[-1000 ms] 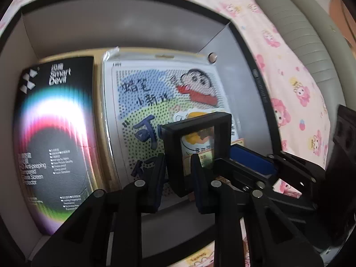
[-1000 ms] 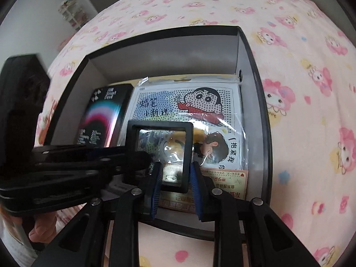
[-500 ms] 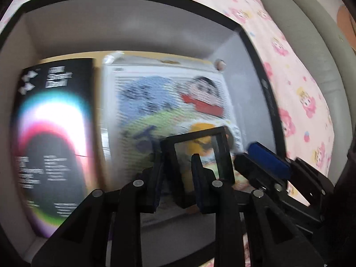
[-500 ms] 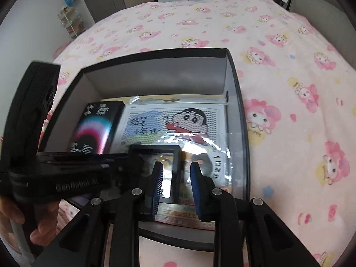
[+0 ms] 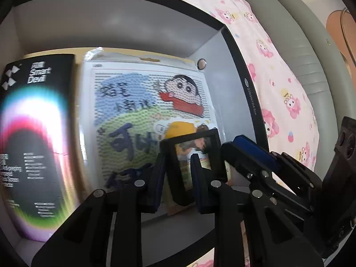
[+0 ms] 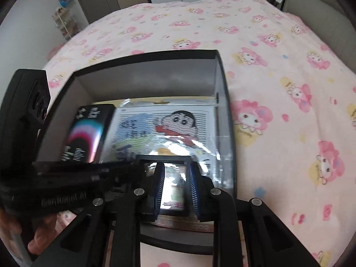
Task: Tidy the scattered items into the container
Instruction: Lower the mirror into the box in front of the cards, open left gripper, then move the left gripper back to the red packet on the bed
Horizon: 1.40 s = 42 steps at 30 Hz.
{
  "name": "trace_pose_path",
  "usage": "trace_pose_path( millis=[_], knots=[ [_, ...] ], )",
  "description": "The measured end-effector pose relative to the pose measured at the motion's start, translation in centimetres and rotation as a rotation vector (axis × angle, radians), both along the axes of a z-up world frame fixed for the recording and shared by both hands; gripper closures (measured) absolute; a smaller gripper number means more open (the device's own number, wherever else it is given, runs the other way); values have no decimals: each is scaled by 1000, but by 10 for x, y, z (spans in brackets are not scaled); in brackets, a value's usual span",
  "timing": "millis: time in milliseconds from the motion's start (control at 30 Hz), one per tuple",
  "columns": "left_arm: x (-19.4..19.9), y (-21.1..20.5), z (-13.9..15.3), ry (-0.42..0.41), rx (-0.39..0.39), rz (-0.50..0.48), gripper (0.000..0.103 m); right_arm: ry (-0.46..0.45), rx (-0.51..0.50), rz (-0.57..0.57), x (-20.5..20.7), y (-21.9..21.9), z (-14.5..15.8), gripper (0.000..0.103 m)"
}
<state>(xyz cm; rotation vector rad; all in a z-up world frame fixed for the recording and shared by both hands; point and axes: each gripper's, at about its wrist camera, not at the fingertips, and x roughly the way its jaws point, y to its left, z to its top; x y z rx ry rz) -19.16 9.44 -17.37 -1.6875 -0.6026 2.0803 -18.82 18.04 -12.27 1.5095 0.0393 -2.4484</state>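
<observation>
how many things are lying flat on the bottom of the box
2 show clearly: the black screen protector pack on the left and the cartoon sheet beside it. A printed card peeks out near the front; more may be hidden.

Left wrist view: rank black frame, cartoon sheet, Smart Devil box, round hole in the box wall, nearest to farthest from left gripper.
1. black frame, between the left gripper fingers.
2. cartoon sheet, flat just beyond.
3. Smart Devil box, far left.
4. round hole, on the far right wall.
</observation>
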Motion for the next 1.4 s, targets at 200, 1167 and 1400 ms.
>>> trace_pose_path(
  millis=[200,1167,1400],
  knots=[
    [2,13,-1,-36,62,-39,82,14,-66,-76,-3,22,10,83],
    [55,-38,78,283,-174,49,59,133,-48,-177,34,30,48,55],
    [95,-59,114,379,-213,49,45,160,-117,-193,80,27,72,51]
  ],
)
